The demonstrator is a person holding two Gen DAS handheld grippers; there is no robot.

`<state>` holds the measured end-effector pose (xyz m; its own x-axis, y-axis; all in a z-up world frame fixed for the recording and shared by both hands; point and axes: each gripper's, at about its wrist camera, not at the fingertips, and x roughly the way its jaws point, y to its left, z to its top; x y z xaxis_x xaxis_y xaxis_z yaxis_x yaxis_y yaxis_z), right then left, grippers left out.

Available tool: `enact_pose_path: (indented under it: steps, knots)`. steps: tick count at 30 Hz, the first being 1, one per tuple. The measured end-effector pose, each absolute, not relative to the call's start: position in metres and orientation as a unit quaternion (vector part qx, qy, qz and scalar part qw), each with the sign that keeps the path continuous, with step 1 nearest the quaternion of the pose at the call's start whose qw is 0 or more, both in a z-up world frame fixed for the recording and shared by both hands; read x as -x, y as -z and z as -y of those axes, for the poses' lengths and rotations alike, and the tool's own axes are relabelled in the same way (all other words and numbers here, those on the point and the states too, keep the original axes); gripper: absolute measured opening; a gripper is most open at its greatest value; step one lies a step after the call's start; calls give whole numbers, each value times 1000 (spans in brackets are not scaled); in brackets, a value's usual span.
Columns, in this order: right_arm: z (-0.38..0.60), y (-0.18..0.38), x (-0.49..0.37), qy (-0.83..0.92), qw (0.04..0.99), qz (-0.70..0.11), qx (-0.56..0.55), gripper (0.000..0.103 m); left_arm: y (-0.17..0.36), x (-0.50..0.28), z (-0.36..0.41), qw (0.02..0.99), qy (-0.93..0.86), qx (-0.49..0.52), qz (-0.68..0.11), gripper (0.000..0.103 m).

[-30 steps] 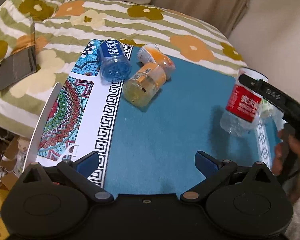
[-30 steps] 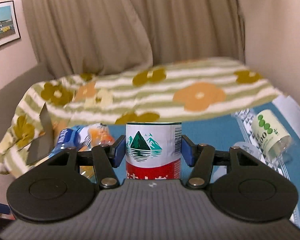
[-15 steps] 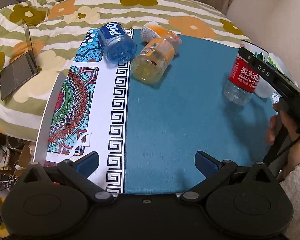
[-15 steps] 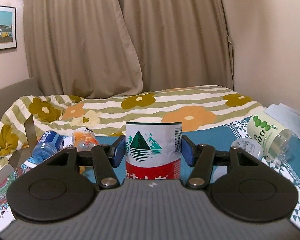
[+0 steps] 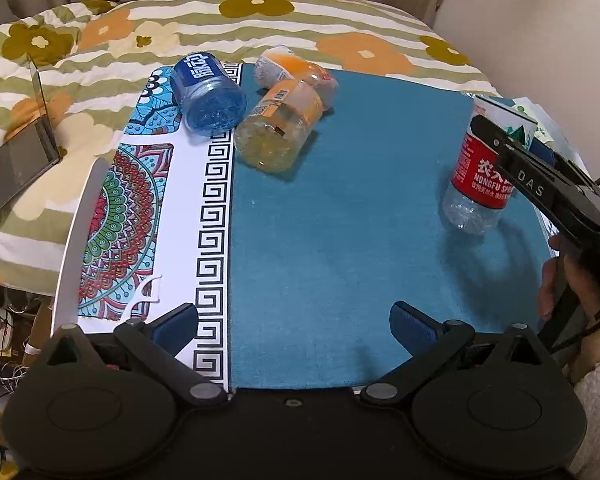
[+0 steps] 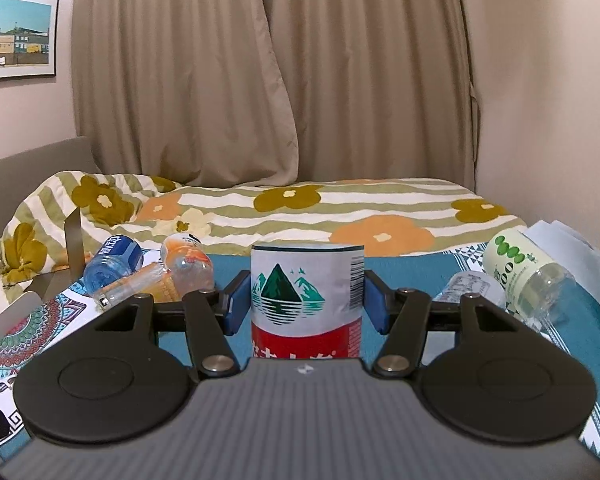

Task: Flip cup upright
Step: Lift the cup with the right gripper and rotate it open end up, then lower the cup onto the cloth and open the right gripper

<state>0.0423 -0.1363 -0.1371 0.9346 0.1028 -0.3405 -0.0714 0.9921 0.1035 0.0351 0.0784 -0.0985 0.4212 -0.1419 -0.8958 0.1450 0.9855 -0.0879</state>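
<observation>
Counter [image 5: 340, 240], covered by a teal mat with a patterned border, carries all the items; a floral bed [image 6: 340, 208] lies beyond the fingertips.

Right gripper [image 6: 304, 306]: fingers [image 6: 234, 308] at medium spread, one on each side of the cut-bottle cup [image 6: 306, 300] with the red and white label. Narrow gaps show at both pads, so contact looks released or nearly so; I cannot tell whether any light touch remains. From the left wrist view the cup [image 5: 486, 168] stands on the teal mat, clear base down, cut rim up, long axis vertical or leaning very slightly. It sits far ahead and to the right of the left fingers.

Left gripper [image 5: 296, 320]: fingers wide apart, holding nothing, hovering over the near mat edge.

Other cups lie on their sides: blue-label [image 5: 208, 94] and two orange-label ones [image 5: 280, 128] ahead-left of the left fingers; a green-dot-label one [image 6: 516, 272] to the right of the right fingers.

Judgement: the flip is essentially done; the step in hand is release. Open both pads evenly, then back straight out along the finger axis so neither pad drags the light, top-heavy cup over.
</observation>
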Motion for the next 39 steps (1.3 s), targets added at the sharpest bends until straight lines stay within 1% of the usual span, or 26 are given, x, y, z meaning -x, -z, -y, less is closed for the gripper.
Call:
enact_pose_path:
  steps: [20, 21, 22, 23, 24, 25, 27, 31, 39]
  knots:
    - [142, 127, -13, -55, 971, -229, -44, 75, 95, -29, -64, 844, 97, -3, -528, 103]
    - [142, 127, -12, -55, 970, -232, -44, 78, 94, -29, -63, 844, 97, -4, -527, 103]
    - [143, 126, -12, -54, 970, -235, -43, 85, 94, -29, -63, 845, 97, -5, -526, 103]
    - [142, 125, -12, -52, 970, -235, -43, 89, 94, -29, -62, 845, 97, -4, -526, 103]
    - [143, 124, -11, -49, 971, -231, -43, 98, 93, -29, -61, 845, 97, -4, -525, 103]
    - [143, 122, -9, -46, 972, -227, -42, 103, 93, -28, -61, 846, 97, -2, -525, 103]
    - [144, 120, -7, -47, 972, -226, -40, 103, 92, -28, -59, 847, 98, 0, -523, 103]
    - [150, 108, -6, -50, 966, -251, -43, 103, 83, -26, -53, 852, 101, 4, -514, 103]
    - [177, 46, 4, -46, 950, -307, -46, 103, 47, -22, -29, 873, 112, 15, -474, 103]
